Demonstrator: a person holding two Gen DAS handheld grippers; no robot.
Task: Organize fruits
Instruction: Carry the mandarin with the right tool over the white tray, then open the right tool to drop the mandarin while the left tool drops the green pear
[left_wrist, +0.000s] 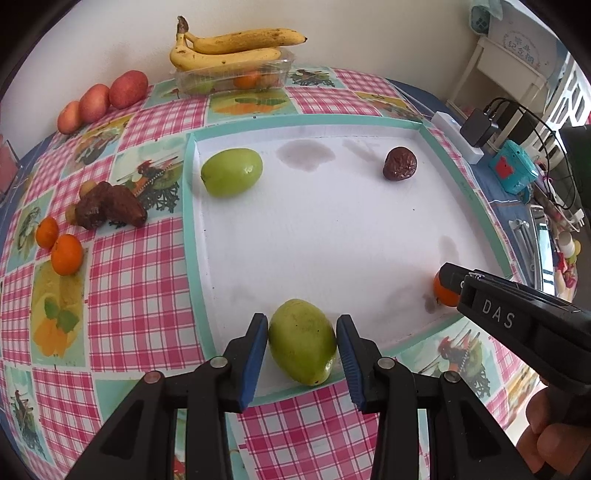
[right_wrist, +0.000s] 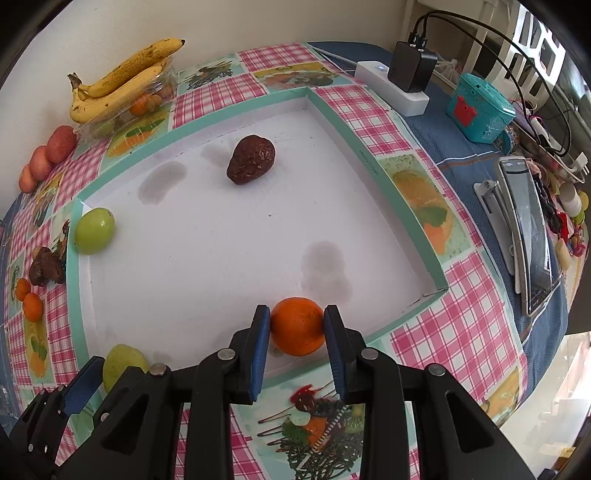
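You have 2 grippers over the white tray (left_wrist: 332, 229), which has a teal rim and sits on a pink checked cloth (left_wrist: 140, 280). Inside the tray you can count 4 fruits: 2 green fruits, 1 wrinkly brown fruit (left_wrist: 400, 164) and 1 orange (right_wrist: 297, 326). Your left gripper (left_wrist: 301, 345) pinches 1 green fruit (left_wrist: 302, 341) between its 2 blue pads, 1 pad on each side, at the near edge of the tray. The fruit touches the tray floor, right by the near rim. The other green fruit (left_wrist: 232, 171) lies alone in the far left corner of the tray. Your right gripper (right_wrist: 297, 326) pinches the orange between its 2 blue pads, and the pads press on both sides of it. The orange sits low in the near right corner of the tray, close to the rim. The brown fruit lies well apart from both grippers, at the far side of the tray. Outside the tray, on the cloth, you can count 2 bananas (left_wrist: 229, 48) on top of 1 clear box (left_wrist: 236, 75) that holds some small fruits, 3 reddish fruits (left_wrist: 103, 99) in a row by the wall, 2 little oranges (left_wrist: 61, 245), and a pile of brown fruits (left_wrist: 110, 210) too bunched up to count.
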